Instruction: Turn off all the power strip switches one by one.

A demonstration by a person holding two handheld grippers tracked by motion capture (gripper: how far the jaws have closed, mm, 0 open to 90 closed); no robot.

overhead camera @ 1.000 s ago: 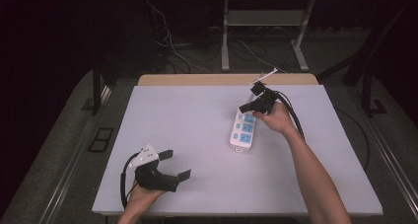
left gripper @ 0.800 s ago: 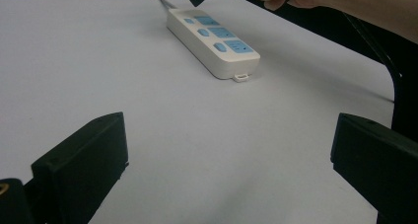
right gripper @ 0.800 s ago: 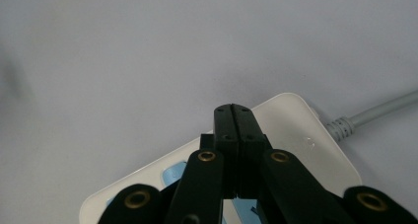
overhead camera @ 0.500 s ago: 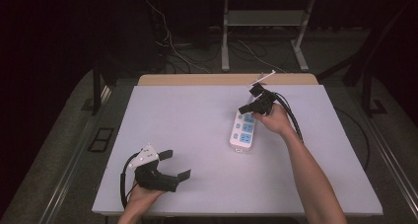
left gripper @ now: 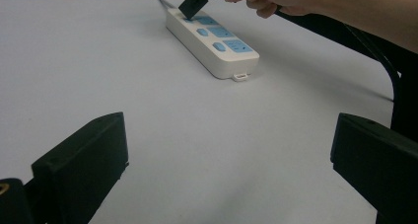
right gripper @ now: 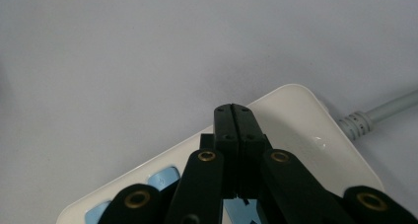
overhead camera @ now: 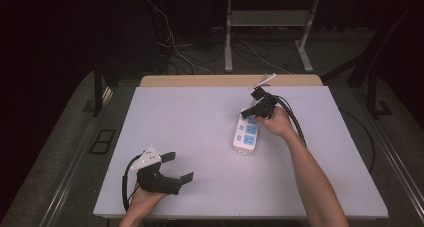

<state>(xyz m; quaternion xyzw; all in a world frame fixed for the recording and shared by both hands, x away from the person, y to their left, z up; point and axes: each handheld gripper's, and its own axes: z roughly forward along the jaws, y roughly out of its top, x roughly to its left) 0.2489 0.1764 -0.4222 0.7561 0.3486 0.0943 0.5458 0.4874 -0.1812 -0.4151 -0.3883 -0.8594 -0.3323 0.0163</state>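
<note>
White table (overhead camera: 200, 137) bears power strip (overhead camera: 246, 136) under closed right tongs (overhead camera: 253, 110).

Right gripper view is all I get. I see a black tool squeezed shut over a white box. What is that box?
Observer: It is a power strip, white, with a row of blue buttons and sockets along its top.
Operator: Where is my other tool?
Observer: The left tool is wide open near the front left corner of the table. It is well apart from the strip and holds nothing.
Operator: Is my tool touching the strip?
Observer: In the left gripper view, the tip of the right tool looks pressed onto the blue part at the strip's far end.
</note>
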